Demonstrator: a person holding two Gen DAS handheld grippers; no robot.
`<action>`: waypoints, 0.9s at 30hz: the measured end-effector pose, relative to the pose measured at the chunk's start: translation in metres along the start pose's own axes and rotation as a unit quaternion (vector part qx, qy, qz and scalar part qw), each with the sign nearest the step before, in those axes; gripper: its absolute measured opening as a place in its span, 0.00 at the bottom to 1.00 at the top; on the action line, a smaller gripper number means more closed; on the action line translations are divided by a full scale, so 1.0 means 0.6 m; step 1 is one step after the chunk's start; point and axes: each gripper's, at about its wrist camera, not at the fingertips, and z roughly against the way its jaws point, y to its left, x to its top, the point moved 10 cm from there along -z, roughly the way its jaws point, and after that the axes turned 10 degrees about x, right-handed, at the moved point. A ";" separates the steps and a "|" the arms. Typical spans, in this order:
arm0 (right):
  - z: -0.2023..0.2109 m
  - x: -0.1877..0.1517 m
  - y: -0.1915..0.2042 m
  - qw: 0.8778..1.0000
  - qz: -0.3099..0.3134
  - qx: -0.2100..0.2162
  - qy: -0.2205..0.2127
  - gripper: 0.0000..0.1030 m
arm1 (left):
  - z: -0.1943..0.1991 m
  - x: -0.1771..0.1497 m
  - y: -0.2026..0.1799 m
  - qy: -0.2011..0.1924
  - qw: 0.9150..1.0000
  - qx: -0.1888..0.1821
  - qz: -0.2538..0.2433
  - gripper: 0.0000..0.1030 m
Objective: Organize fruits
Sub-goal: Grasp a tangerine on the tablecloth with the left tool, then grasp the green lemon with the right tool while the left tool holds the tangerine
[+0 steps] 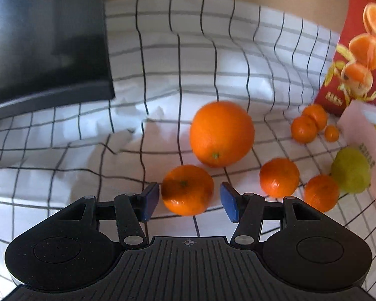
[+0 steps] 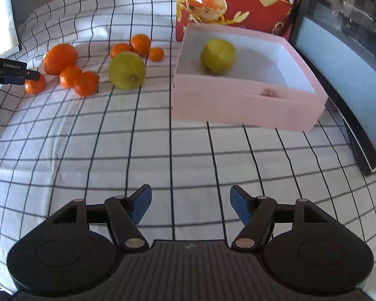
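I count one pear [image 2: 218, 55] in the pink box [image 2: 248, 110]; the other pear [image 2: 126, 70] and the oranges lie on the cloth [image 2: 137, 150] at ten o'clock. My left gripper [image 1: 189, 200] straddles a mandarin [image 1: 187, 190], jaws half-open, not gripping. My right gripper [image 2: 190, 207] is open wider, empty.

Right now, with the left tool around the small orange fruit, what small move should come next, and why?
Probably close the left tool on the small mandarin. The fruit sits between the blue pads with a small gap on the right side, so it is framed but not yet gripped. The pink box, holding one green fruit, has room.
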 end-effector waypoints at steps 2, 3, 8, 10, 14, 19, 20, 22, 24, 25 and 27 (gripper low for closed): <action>0.002 -0.006 -0.004 1.000 0.000 -0.003 0.004 0.68 | -0.010 -0.002 -0.001 0.005 1.000 0.006 0.003 0.57; 0.002 -0.008 -0.005 1.000 0.000 -0.004 0.005 0.68 | -0.012 -0.002 0.000 0.004 1.000 0.006 0.009 0.57; 0.002 -0.017 -0.008 1.000 0.001 -0.007 0.015 0.68 | -0.019 0.004 0.005 0.002 1.000 0.010 0.023 0.57; 0.000 -0.021 -0.007 1.000 0.004 -0.007 0.019 0.68 | -0.019 0.003 0.006 0.003 1.000 0.011 0.023 0.55; 0.000 -0.024 -0.005 1.000 0.008 -0.003 0.022 0.68 | -0.003 -0.002 0.005 -0.005 0.999 0.010 0.035 0.53; 0.001 -0.017 -0.006 1.000 0.010 0.004 0.017 0.68 | 0.042 -0.033 -0.007 -0.003 0.997 -0.032 0.074 0.52; 0.000 -0.013 -0.004 1.000 0.012 0.006 0.015 0.68 | 0.054 -0.043 -0.012 -0.004 0.996 -0.038 0.077 0.52; -0.004 -0.004 0.001 1.000 0.018 0.012 0.012 0.68 | 0.082 -0.065 -0.026 -0.003 0.995 -0.056 0.082 0.52; -0.008 0.008 0.013 0.999 0.028 0.022 0.007 0.68 | 0.111 -0.089 -0.044 0.000 0.993 -0.075 0.089 0.52; -0.011 0.014 0.021 0.999 0.035 0.028 0.004 0.68 | 0.124 -0.102 -0.053 0.004 0.992 -0.082 0.092 0.52; -0.016 0.029 0.040 0.998 0.058 0.038 -0.004 0.68 | 0.145 -0.126 -0.072 0.014 0.991 -0.093 0.091 0.52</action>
